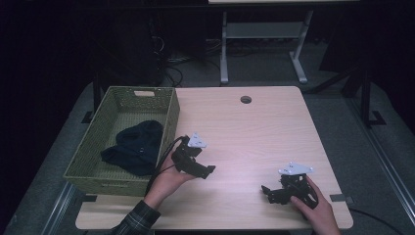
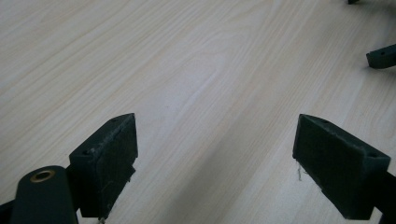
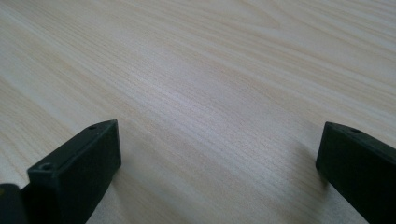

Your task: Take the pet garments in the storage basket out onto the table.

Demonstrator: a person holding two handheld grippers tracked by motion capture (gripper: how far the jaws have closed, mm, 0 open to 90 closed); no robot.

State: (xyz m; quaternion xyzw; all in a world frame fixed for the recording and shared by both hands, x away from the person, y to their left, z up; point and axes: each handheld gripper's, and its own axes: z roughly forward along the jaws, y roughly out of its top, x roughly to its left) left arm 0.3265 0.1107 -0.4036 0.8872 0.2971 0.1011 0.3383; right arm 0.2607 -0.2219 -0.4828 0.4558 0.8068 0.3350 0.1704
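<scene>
The left gripper (image 1: pixel 208 170) sits over the tabletop (image 1: pixel 254 127) just right of the basket (image 1: pixel 169 105), held in the person's left hand (image 1: pixel 169 181), which comes up from the bottom edge in a plaid sleeve (image 1: pixel 137 220). A grey plate (image 1: pixel 197 141) tops it and a black cable (image 1: pixel 166 152) loops from it past the basket's near corner. Its fingers point right, toward the other gripper, and are spread wide with nothing between them; in the left gripper view the two fingers (image 2: pixel 109 161) stand far apart over bare pale wood, close above the surface

The right gripper (image 1: pixel 266 192) lies low near the front right of the tabletop, in the person's right hand (image 1: pixel 318 210), with its own grey plate (image 1: pixel 295 169) on top. Its fingers point left and are likewise released and empty; the right gripper view shows the fingers (image 3: pixel 79 172) wide apart, low over the wood grain. The two grippers face each other, well apart, and a tip of the right gripper shows at the upper right of the left gripper view

The basket is green and woven, standing on the left part of the tabletop with its near left corner past the edge. A dark cloth (image 1: pixel 134 147) lies crumpled inside it, toward the near right side, apart from both grippers. A round hole (image 1: pixel 245 99) is in the tabletop near its far edge
</scene>
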